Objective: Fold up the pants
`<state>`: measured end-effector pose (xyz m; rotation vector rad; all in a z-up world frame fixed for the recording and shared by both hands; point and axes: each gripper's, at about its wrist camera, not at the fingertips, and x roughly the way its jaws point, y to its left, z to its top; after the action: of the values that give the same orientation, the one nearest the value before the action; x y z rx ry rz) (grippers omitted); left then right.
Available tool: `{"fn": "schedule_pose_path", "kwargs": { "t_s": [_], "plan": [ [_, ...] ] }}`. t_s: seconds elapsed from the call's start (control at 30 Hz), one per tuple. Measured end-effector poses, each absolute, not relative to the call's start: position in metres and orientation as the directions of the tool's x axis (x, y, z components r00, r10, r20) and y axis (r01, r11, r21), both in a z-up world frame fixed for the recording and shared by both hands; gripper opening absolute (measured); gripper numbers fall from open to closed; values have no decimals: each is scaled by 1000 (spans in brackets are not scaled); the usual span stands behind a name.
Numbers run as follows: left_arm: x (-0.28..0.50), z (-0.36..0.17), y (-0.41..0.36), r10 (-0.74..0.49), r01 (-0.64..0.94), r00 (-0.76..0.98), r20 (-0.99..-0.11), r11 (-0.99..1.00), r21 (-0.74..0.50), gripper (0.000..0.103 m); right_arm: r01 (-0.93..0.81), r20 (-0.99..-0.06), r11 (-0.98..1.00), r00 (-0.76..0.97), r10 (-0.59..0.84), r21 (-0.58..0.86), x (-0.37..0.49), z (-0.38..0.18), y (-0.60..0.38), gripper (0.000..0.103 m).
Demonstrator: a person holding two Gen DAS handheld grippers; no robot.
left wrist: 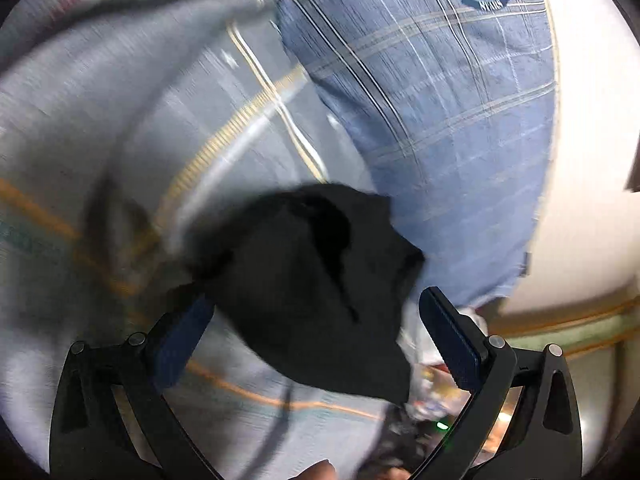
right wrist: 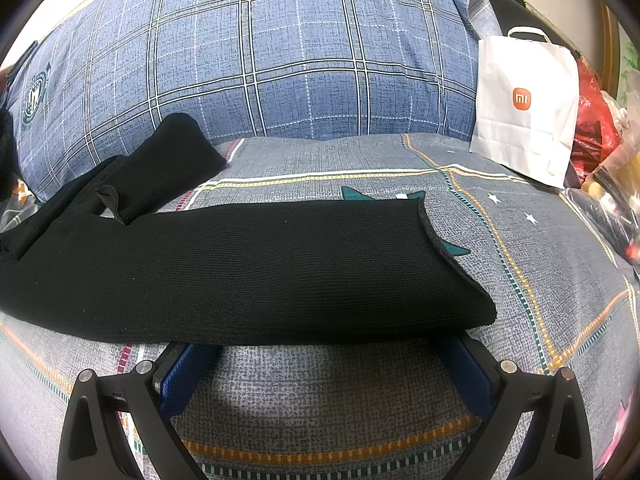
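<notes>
Two tools, both spread: the left tool [left wrist: 316, 320] frames bunched black pants [right wrist: 240, 268] lying across the bed [right wrist: 520, 280]; the right tool [right wrist: 324, 354] meets the leg hem; soft, limp knit, best pinched at hem corners

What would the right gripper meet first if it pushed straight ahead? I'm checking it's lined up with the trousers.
Most likely the black pants leg, lying across the bedsheet right at the open right gripper; its fingertips are already hidden under the leg's near edge.

grey bedsheet [right wrist: 320, 400], black pants [right wrist: 240, 272], pillow [right wrist: 280, 60], bag [right wrist: 524, 108]
</notes>
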<state>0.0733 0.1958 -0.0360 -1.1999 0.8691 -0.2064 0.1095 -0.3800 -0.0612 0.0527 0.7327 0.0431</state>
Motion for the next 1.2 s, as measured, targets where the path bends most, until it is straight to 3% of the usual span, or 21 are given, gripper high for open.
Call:
{"fn": "schedule_pose_path", "kwargs": {
  "t_s": [0.33,0.67,0.77,0.83,0.87,0.9,0.93,1.07,1.2],
  "plan": [
    [79,-42,193,-586,-247,675,-448,392,-886,102,-21,-667,998,743,58,63,109,-61,-380,103],
    [100,-31,183,-551,-195,662,-508,527,-827,102,-21,-667,998,743,59,65,109,-59,-379,103],
    [100,-30,183,-534,-196,657,-532,561,-805,79,-21,-667,998,743,58,64,109,-59,-379,103],
    [99,-29,181,-522,-202,648,-555,584,-786,50,-21,-667,998,743,57,63,108,-60,-379,103],
    [98,-30,179,-504,-216,638,-583,609,-763,41,-21,-667,998,743,57,62,109,-59,-378,103],
    [97,-30,179,-464,-251,630,-623,637,-728,26,-21,-667,998,743,58,64,109,-59,-379,103],
    [95,-31,179,-448,-271,628,-636,640,-719,19,-21,-667,998,743,58,64,108,-60,-378,103],
    [89,-27,185,-415,-279,648,-638,650,-707,9,-21,-667,997,743,61,67,109,-59,-379,103],
    [86,-20,178,-364,-274,652,-665,705,-654,8,-21,-667,998,743,60,66,109,-59,-378,103]
  ]
}}
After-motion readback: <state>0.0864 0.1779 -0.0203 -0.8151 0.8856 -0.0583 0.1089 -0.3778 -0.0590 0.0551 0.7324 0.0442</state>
